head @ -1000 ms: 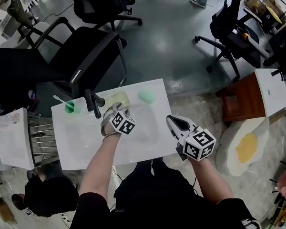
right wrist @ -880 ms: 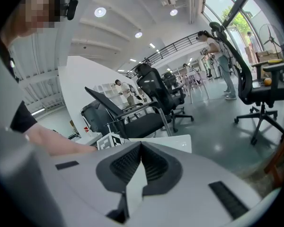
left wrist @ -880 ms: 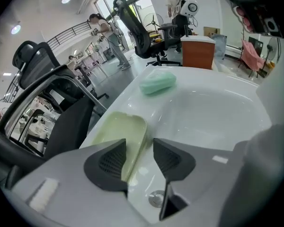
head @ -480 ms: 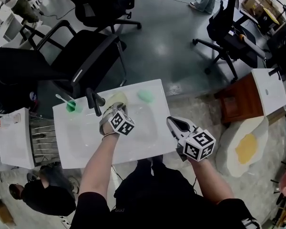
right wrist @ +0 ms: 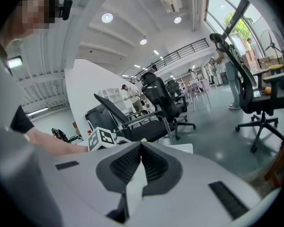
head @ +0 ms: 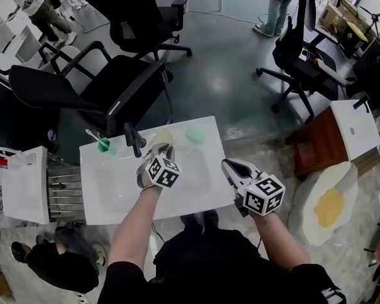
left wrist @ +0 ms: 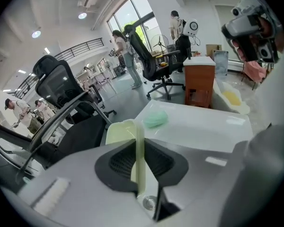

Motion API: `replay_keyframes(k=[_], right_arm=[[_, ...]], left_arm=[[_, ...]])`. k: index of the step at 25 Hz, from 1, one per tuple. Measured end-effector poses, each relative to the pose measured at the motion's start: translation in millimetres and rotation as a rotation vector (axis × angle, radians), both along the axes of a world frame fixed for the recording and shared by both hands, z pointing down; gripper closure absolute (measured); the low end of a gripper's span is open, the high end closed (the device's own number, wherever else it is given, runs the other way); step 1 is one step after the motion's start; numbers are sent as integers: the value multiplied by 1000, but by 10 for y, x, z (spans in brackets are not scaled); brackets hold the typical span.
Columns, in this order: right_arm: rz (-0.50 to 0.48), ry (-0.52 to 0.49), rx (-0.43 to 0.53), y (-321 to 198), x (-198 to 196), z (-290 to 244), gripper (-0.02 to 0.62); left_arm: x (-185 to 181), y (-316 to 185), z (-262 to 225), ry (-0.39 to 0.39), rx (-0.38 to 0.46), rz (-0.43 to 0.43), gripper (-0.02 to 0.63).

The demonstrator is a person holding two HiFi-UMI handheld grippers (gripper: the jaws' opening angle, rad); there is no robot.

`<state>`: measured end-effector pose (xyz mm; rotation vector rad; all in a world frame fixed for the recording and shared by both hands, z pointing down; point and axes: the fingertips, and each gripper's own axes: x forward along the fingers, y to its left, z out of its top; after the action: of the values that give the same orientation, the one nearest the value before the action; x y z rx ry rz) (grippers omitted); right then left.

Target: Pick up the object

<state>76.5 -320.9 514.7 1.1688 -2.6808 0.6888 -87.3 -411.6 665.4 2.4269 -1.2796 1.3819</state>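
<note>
A pale yellow thin-walled object (head: pixel 161 138) lies at the far edge of the white washbasin top (head: pixel 114 195). My left gripper (head: pixel 159 151) reaches it from the near side. In the left gripper view, the two dark pads press on the upright wall of the yellow object (left wrist: pixel 119 130), and the jaws of the left gripper (left wrist: pixel 139 145) are still closing on it. My right gripper (head: pixel 232 166) hangs off the basin's right edge, away from the object. Its jaws meet at the tips of the right gripper (right wrist: pixel 141 144) with nothing between them.
A mint green soap-like lump (head: pixel 194 135) lies just right of the yellow object. A black faucet (head: pixel 135 142) and a green cup with a toothbrush (head: pixel 104 145) stand to its left. Office chairs (head: pixel 107 87) crowd the far side, and a wooden cabinet (head: pixel 323 135) stands at the right.
My left gripper has edged forward onto the yellow object and its jaws have come together on it. The right gripper has stayed in place. The head view has shifted slightly.
</note>
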Motion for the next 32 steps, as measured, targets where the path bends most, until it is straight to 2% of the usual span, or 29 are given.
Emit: replay_keyframes(k=[14,23,28,32], right_arm=[[-13,-22,99,132,294,-414,583],[-21,-31,110,190,542,-499,584],[-22,-37,115,174,519,-521,584],[-28,-35,126,155,293,-578,584]], left_arm=[[285,245,-934,210,110,-69,545],[372,465,-1482,331,190,-107,545],[327,571,-1694,372,230,-106,545],[121,665,-1886,426,260,-111,545]])
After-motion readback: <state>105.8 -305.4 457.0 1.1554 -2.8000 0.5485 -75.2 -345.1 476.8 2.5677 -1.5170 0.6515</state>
